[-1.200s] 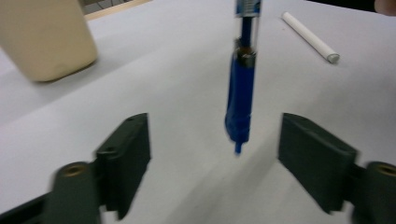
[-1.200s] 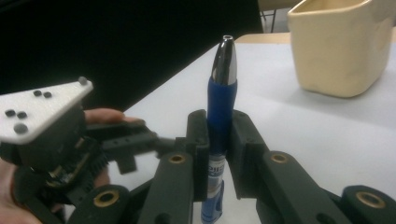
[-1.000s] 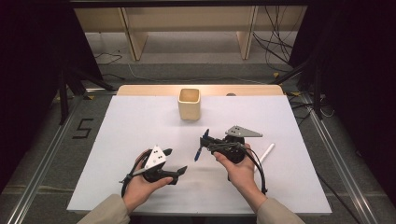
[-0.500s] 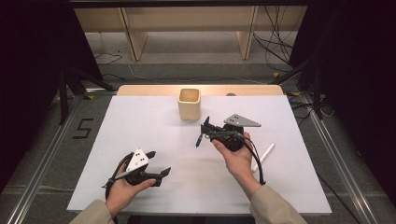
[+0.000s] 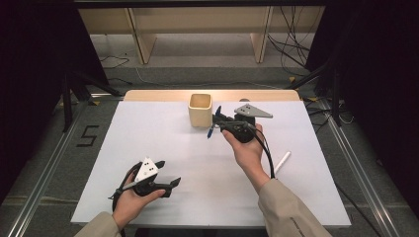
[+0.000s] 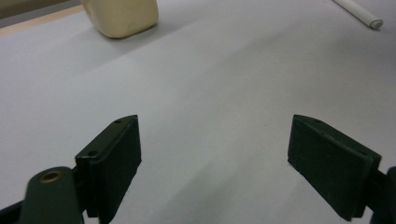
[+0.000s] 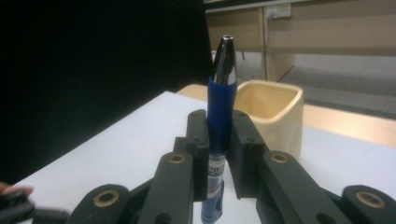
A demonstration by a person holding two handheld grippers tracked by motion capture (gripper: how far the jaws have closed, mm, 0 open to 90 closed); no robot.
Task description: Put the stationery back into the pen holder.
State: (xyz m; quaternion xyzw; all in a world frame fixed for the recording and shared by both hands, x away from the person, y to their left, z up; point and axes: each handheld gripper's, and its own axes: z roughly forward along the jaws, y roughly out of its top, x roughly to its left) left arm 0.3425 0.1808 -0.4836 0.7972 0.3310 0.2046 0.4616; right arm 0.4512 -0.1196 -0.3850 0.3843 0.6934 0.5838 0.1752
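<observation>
Item 1, right tool (image 5: 213, 122): jaws were drawn narrow and clamped on a blue pen (image 7: 219, 112), pads pressing its barrel from both sides. In the high view the tool was raised off the desk (image 5: 163, 148), with the pen just beside the near right wall of a cream cup (image 5: 200, 109).

Handling note, as a judgement: the step in hand looked like dropping the pen into the cup. To do it well, the pen would need to be carried over the open mouth, stood close to upright, lowered until 1 end was inside the rim, and only then released; letting go early risked the pen striking the rim and falling to the desk.

Item 2, blue pen: slim, dark blue grip section, tapered chrome tip that pointed away from the jaws in the right gripper view, and a printed white label on the barrel below the pads. The far end was hidden behind the tool.

Item 3, cream cup: squarish, rounded corners, open top, apparently empty, just ahead of the right tool.

Item 4, left tool (image 5: 168, 173): jaws wide apart, nothing between them, low over the desk, well apart from the right tool.

Item 5, white stick (image 5: 282, 162): lay on the desk beside the right forearm.
</observation>
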